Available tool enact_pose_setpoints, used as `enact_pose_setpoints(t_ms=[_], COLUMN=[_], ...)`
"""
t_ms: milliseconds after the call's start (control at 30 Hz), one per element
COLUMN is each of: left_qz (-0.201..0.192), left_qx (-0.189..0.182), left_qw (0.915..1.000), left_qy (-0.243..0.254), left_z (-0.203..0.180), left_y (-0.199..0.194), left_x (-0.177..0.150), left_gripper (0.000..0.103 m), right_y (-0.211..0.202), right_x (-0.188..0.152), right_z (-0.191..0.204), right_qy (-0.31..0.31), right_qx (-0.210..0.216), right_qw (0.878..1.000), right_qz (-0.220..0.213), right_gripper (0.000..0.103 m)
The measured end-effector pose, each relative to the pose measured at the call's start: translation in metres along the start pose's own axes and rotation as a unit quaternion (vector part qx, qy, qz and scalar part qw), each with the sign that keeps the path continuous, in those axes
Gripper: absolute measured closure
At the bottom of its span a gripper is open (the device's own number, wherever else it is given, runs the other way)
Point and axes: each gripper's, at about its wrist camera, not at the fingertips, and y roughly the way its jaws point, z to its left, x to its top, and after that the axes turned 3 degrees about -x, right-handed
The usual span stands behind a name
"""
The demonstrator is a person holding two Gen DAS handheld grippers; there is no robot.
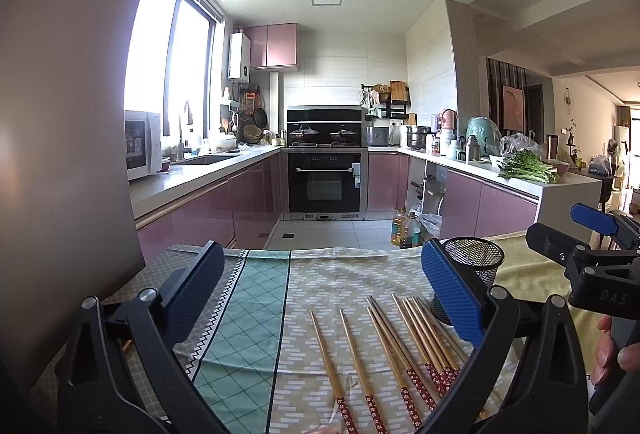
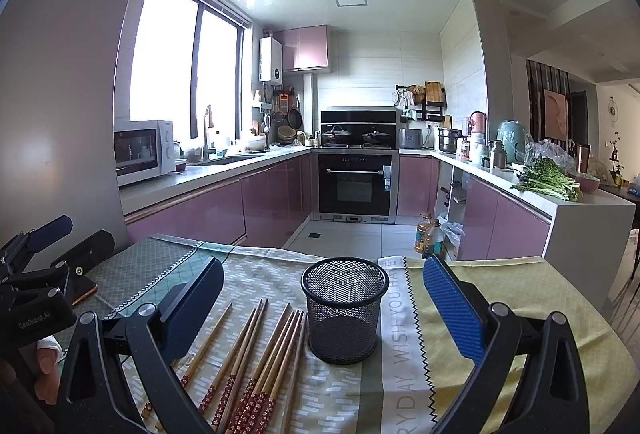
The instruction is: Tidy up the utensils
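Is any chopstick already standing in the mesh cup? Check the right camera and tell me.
No. The mesh cup stands empty, and the chopsticks all lie flat on the tablecloth beside it.

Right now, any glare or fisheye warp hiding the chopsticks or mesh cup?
Left wrist: window blown out, chopsticks sharp, mesh cup half behind a finger. Right wrist: same glare, edges bowed, cup and chopsticks clear.

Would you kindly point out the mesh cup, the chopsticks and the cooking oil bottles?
mesh cup (image 2: 344, 318), right wrist view, front wall.
chopsticks (image 2: 276, 354), right wrist view, shafts of the bunch.
cooking oil bottles (image 2: 425, 234), right wrist view, body.
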Motion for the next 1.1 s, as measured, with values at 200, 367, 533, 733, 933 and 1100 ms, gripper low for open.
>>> enact_pose_setpoints(t_ms=[200, 367, 533, 733, 933, 1100], left_qz=[0.0, -0.001, 0.0, -0.002, -0.002, -0.002], left_qx=[0.002, 0.001, 0.002, 0.003, 0.002, 0.001], left_qw=[1.0, 1.0, 1.0, 1.0, 1.0, 1.0], left_qy=[0.001, 0.0, 0.001, 0.001, 0.001, 0.001], left_z=[-0.0042, -0.0036, -0.0039, -0.0038, -0.0047, -0.0053], left_y=[-0.0011, -0.0028, -0.0011, -0.0029, -0.0018, -0.0023], left_x=[0.0008, 0.0012, 0.0009, 0.0006, 0.001, 0.0009], left_gripper=[0.006, 0.006, 0.006, 0.006, 0.006, 0.006], right_y=[-0.0002, 0.0, 0.0, 0.0003, 0.0003, 0.0004], right_x=[0.0001, 0.001, 0.0014, 0.001, -0.0002, -0.0002], right_z=[0.0006, 0.0004, 0.0005, 0.001, 0.0021, 0.0023], right_qy=[0.0, 0.001, 0.001, 0.002, 0.004, 0.004], right_qx=[-0.002, -0.001, -0.002, -0.001, -0.001, -0.001], right_qw=[1.0, 1.0, 1.0, 1.0, 1.0, 1.0], right_qz=[-0.002, -0.003, -0.003, -0.002, -0.001, -0.001], right_gripper=[0.006, 0.006, 0.006, 0.006, 0.006, 0.006])
